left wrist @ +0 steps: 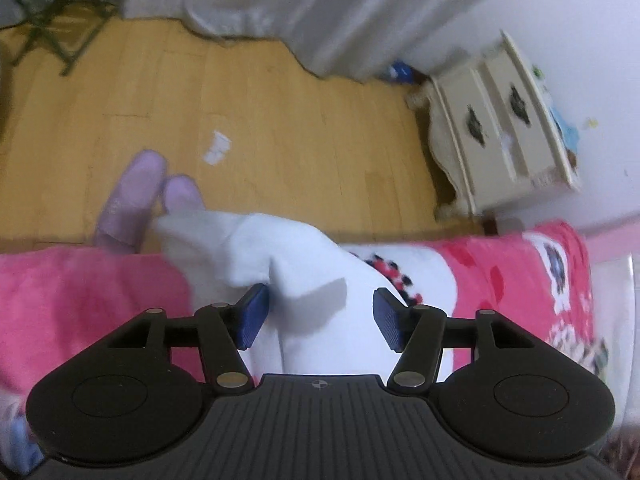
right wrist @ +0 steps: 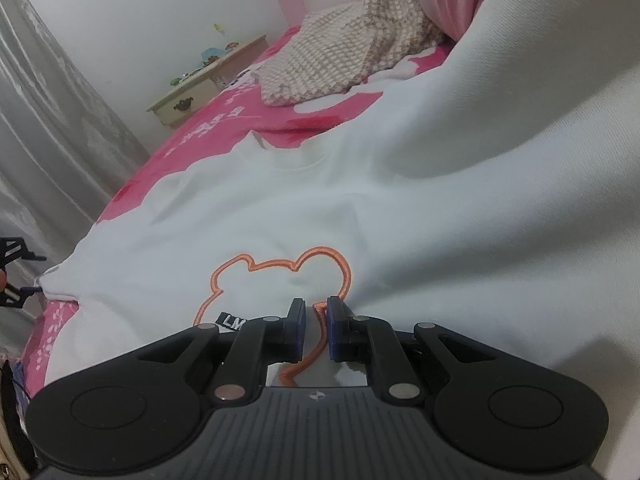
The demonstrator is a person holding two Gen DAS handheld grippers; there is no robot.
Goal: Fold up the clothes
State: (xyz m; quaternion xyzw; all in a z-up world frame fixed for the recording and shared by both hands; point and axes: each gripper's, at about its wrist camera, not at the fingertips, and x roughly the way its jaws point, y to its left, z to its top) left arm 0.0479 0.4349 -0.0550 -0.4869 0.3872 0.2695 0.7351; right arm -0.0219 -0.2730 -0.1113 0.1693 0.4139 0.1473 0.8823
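Observation:
A white sweatshirt (right wrist: 280,208) with an orange bear outline (right wrist: 280,264) lies spread over a pink patterned blanket (right wrist: 192,136) on a bed. My right gripper (right wrist: 317,322) is shut on a pinch of the sweatshirt at the bear's lower edge, and the fabric to its right rises in a big fold. In the left wrist view one end of the white sweatshirt (left wrist: 280,248) hangs over the bed's edge. My left gripper (left wrist: 320,306) stands open just above it. The blue pads (left wrist: 386,320) are well apart and the cloth lies under them, not pinched.
A cream nightstand (left wrist: 500,128) stands beside the bed on the wooden floor (left wrist: 280,120). Two purple slippers (left wrist: 132,196) and a paper scrap (left wrist: 216,148) lie on the floor. Grey curtains (left wrist: 320,8) hang behind. A checked cloth (right wrist: 340,56) lies further up the bed.

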